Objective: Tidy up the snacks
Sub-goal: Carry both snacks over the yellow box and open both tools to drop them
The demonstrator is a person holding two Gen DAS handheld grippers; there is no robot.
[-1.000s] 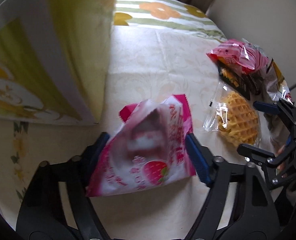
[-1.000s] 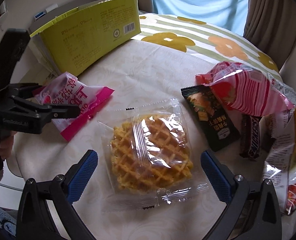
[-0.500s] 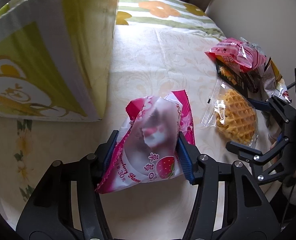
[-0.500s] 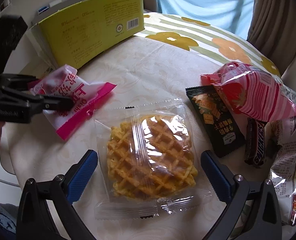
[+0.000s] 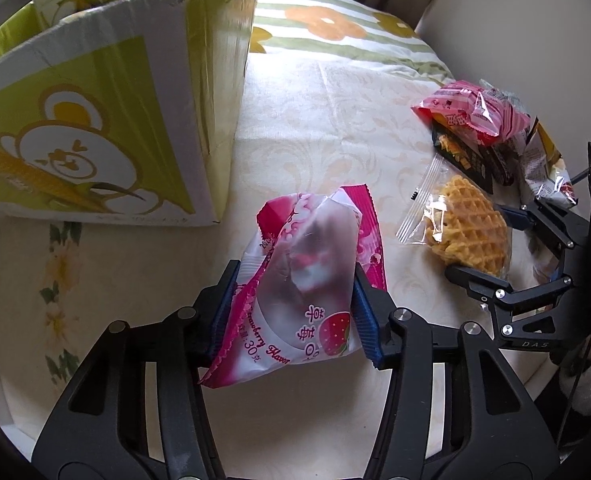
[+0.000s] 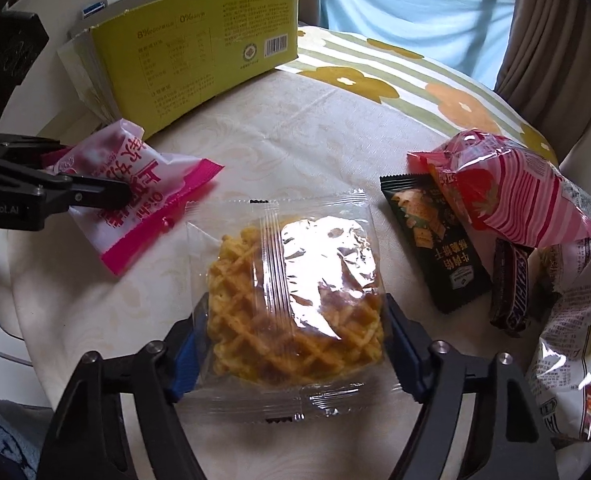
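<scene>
1. Left gripper (image 5: 293, 312) is clamped on the pink strawberry snack pack (image 5: 311, 280). Both blue pads are squeezing its sides and the wrapper bulges up between them. Its jaws have just been closing in, now nearly as tight as they go.
2. Right gripper (image 6: 291, 344) has just been closing too, with the waffle pack (image 6: 291, 300) between its fingers. The pads sit right up against the clear wrapper on both sides, so it looks gripped, at a much wider gap than the left.
3. Up and left of the left claw stands the yellow-green box (image 5: 107, 120).
4. Right of the right claw is the snack pile: the pink striped bag (image 6: 515, 192), the black packet (image 6: 435, 240) and the chocolate bar (image 6: 511, 288).
</scene>
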